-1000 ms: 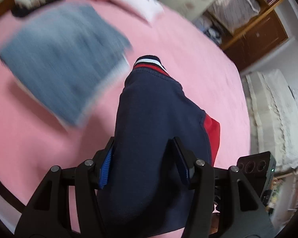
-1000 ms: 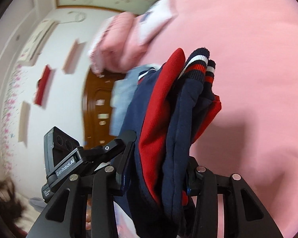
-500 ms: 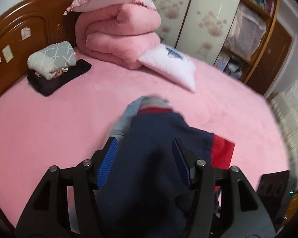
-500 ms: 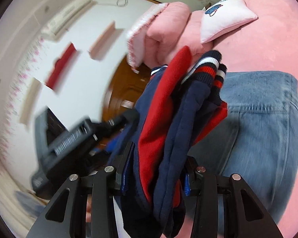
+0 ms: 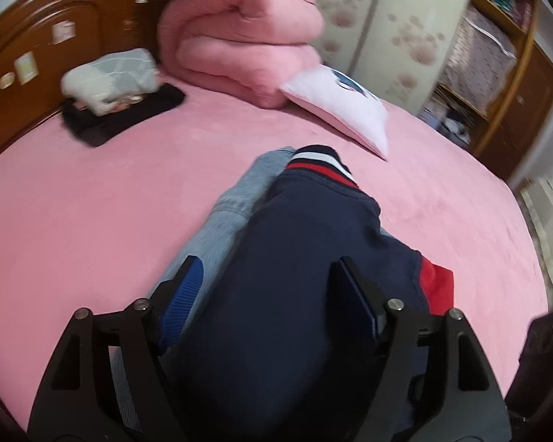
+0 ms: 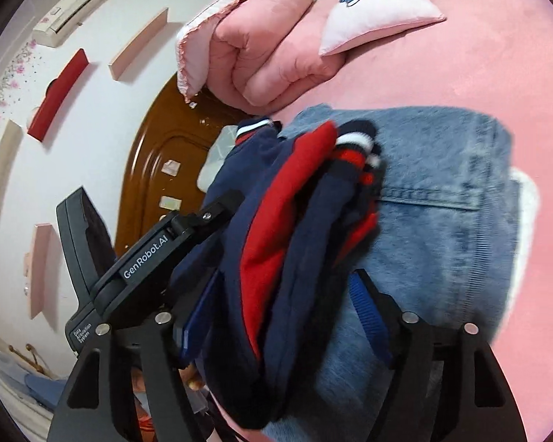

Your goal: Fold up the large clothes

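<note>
Your left tool (image 5: 269, 287) pinches the folded navy garment (image 5: 291, 294) between its blue-padded fingers (image 5: 182, 294), with the striped cuff pointing away across the pink bed (image 5: 92, 202). The garment sits over folded denim jeans (image 5: 225, 217) that lie on the bed. Further left, by the wooden headboard (image 5: 37, 44), a grey bundle (image 5: 110, 77) rests on dark cloth. A rolled pink quilt (image 5: 239, 44) and a pale pillow (image 5: 339, 107) lie beyond. Your right tool (image 6: 276, 305) clamps the same garment's thick navy-and-red layers (image 6: 276, 250), held on edge just above the jeans (image 6: 442, 221). The left tool's body (image 6: 158, 258) shows beside it.
</note>
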A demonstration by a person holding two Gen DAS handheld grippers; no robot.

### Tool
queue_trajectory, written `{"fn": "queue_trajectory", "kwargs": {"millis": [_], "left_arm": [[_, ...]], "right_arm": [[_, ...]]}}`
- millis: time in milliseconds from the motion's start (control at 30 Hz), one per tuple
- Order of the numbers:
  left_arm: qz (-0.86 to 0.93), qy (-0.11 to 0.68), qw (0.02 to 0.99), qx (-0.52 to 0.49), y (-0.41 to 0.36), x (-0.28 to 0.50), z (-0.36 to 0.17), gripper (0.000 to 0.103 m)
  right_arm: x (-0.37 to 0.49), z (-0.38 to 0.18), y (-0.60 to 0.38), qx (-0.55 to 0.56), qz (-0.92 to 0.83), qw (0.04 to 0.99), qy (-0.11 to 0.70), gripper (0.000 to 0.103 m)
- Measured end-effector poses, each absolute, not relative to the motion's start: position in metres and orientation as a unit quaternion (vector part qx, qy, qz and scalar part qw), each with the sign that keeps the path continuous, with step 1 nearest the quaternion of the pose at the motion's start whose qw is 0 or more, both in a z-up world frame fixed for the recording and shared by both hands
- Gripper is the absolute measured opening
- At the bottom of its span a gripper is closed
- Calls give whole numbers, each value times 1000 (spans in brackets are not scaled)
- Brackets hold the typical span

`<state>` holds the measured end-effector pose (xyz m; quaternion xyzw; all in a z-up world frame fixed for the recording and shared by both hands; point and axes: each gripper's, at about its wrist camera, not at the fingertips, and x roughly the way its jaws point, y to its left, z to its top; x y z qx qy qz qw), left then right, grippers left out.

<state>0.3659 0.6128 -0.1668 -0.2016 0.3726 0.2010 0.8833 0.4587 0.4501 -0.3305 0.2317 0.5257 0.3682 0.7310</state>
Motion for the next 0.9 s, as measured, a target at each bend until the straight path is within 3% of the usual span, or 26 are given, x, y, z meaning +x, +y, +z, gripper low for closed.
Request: {"fn": "queue_trajectory", "kwargs": {"millis": [67, 200, 300, 500, 633, 900], "left_arm": [[217, 360, 881, -218, 594, 341, -156, 73], [252, 320, 888, -211, 561, 295, -133, 73], [271, 315, 885, -210, 527, 255, -124, 76], [243, 434, 831, -250, 424, 171, -168, 77], [244, 512, 804, -180, 332, 127, -204, 77], [116, 597, 781, -140, 131, 54, -220, 77]], "right_arm": [[451, -324, 429, 221, 354, 748, 517, 85], [437, -317, 375, 181, 334, 773, 509, 87], [410, -328, 300, 150, 307, 781, 523, 98], [327, -356, 115, 128, 185, 780, 583, 98], [259, -370, -10, 135, 125, 770, 612, 102], [103, -338, -229, 27, 27, 772, 635, 103]]}}
